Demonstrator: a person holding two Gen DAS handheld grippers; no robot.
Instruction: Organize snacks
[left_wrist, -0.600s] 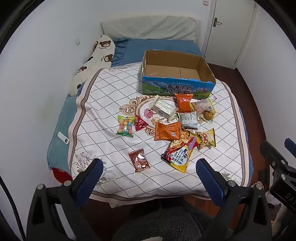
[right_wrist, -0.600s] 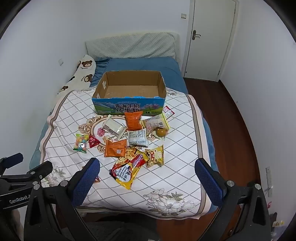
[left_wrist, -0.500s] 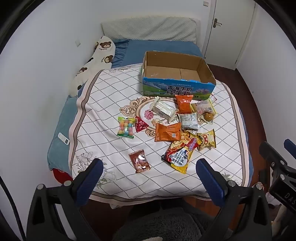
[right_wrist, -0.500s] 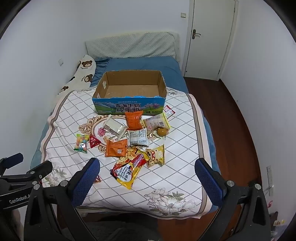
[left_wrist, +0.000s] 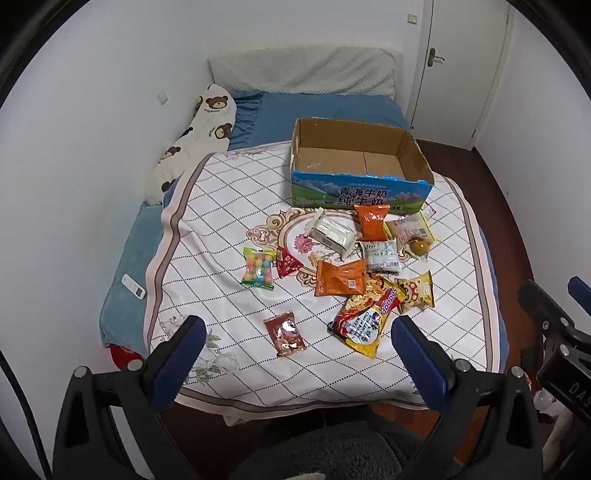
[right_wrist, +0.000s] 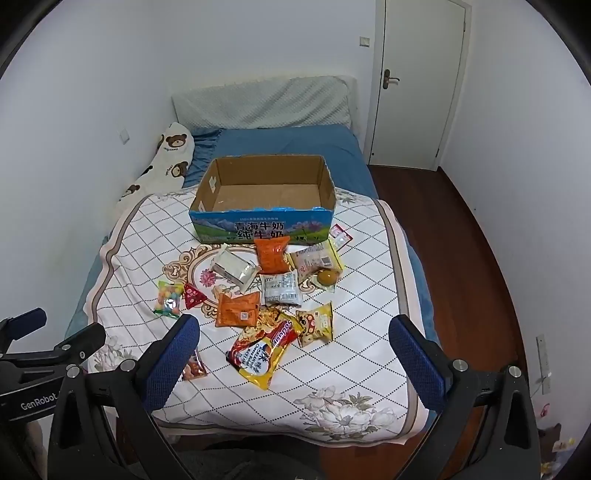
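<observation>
Several snack packets lie on the quilted bed cover (left_wrist: 221, 229): a candy bag (left_wrist: 258, 267), a brown packet (left_wrist: 285, 334), a large noodle bag (left_wrist: 365, 317) (right_wrist: 264, 349), orange packets (left_wrist: 340, 282) (right_wrist: 271, 253) and a white pack (left_wrist: 330, 234). An open, empty cardboard box (left_wrist: 360, 166) (right_wrist: 264, 192) stands behind them. My left gripper (left_wrist: 293, 345) is open and empty, held above the bed's near edge. My right gripper (right_wrist: 293, 345) is open and empty, to the right of the left one.
A bear-print pillow (left_wrist: 195, 136) lies along the left wall. A white remote (left_wrist: 133, 286) rests on the blue sheet at left. A closed door (right_wrist: 417, 81) and wooden floor (right_wrist: 461, 240) are to the right. A grey fuzzy seat (left_wrist: 325, 454) is below the grippers.
Both grippers have drifted very slightly; the view has shifted a little. Nothing on the bed has moved.
</observation>
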